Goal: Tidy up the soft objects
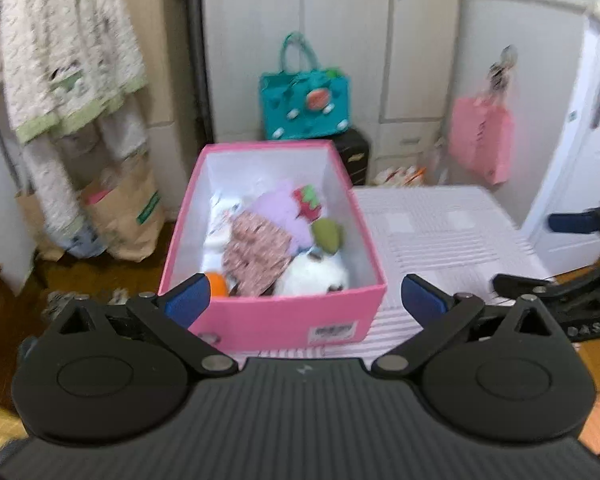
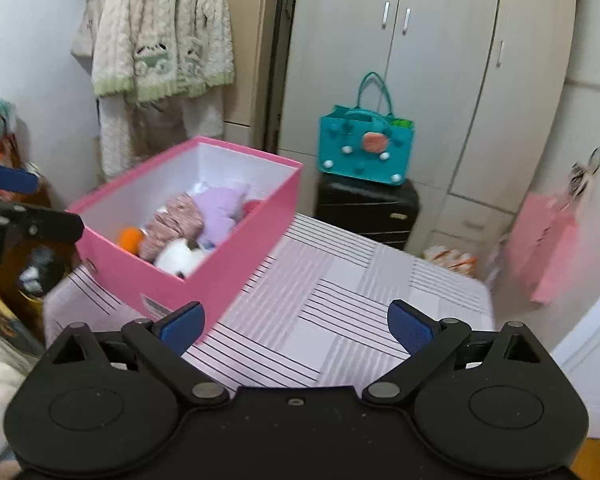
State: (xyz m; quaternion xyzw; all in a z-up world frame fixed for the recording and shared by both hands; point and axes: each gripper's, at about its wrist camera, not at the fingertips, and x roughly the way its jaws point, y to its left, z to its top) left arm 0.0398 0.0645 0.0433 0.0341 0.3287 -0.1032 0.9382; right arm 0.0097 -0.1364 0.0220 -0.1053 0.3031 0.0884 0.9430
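A pink box (image 1: 260, 320) stands on the striped cloth (image 1: 440, 232) at the table's left end. In it lie several soft toys: a white plush (image 1: 316, 276), a purple plush (image 1: 276, 208), a pink patterned piece (image 1: 256, 248), a green one (image 1: 327, 234) and an orange one (image 1: 217, 283). My left gripper (image 1: 304, 292) is open in front of the box's near wall, holding nothing. My right gripper (image 2: 296, 316) is open over the cloth (image 2: 340, 300), right of the box (image 2: 240, 248), also with nothing in it. Each gripper shows at the edge of the other's view.
A teal handbag (image 2: 364, 148) sits on a black suitcase (image 2: 364, 212) by the wardrobe (image 2: 440, 80) behind the table. A pink bag (image 2: 540, 248) hangs at the right. Knit clothes (image 2: 164, 36) hang at the left above paper bags (image 1: 124, 216).
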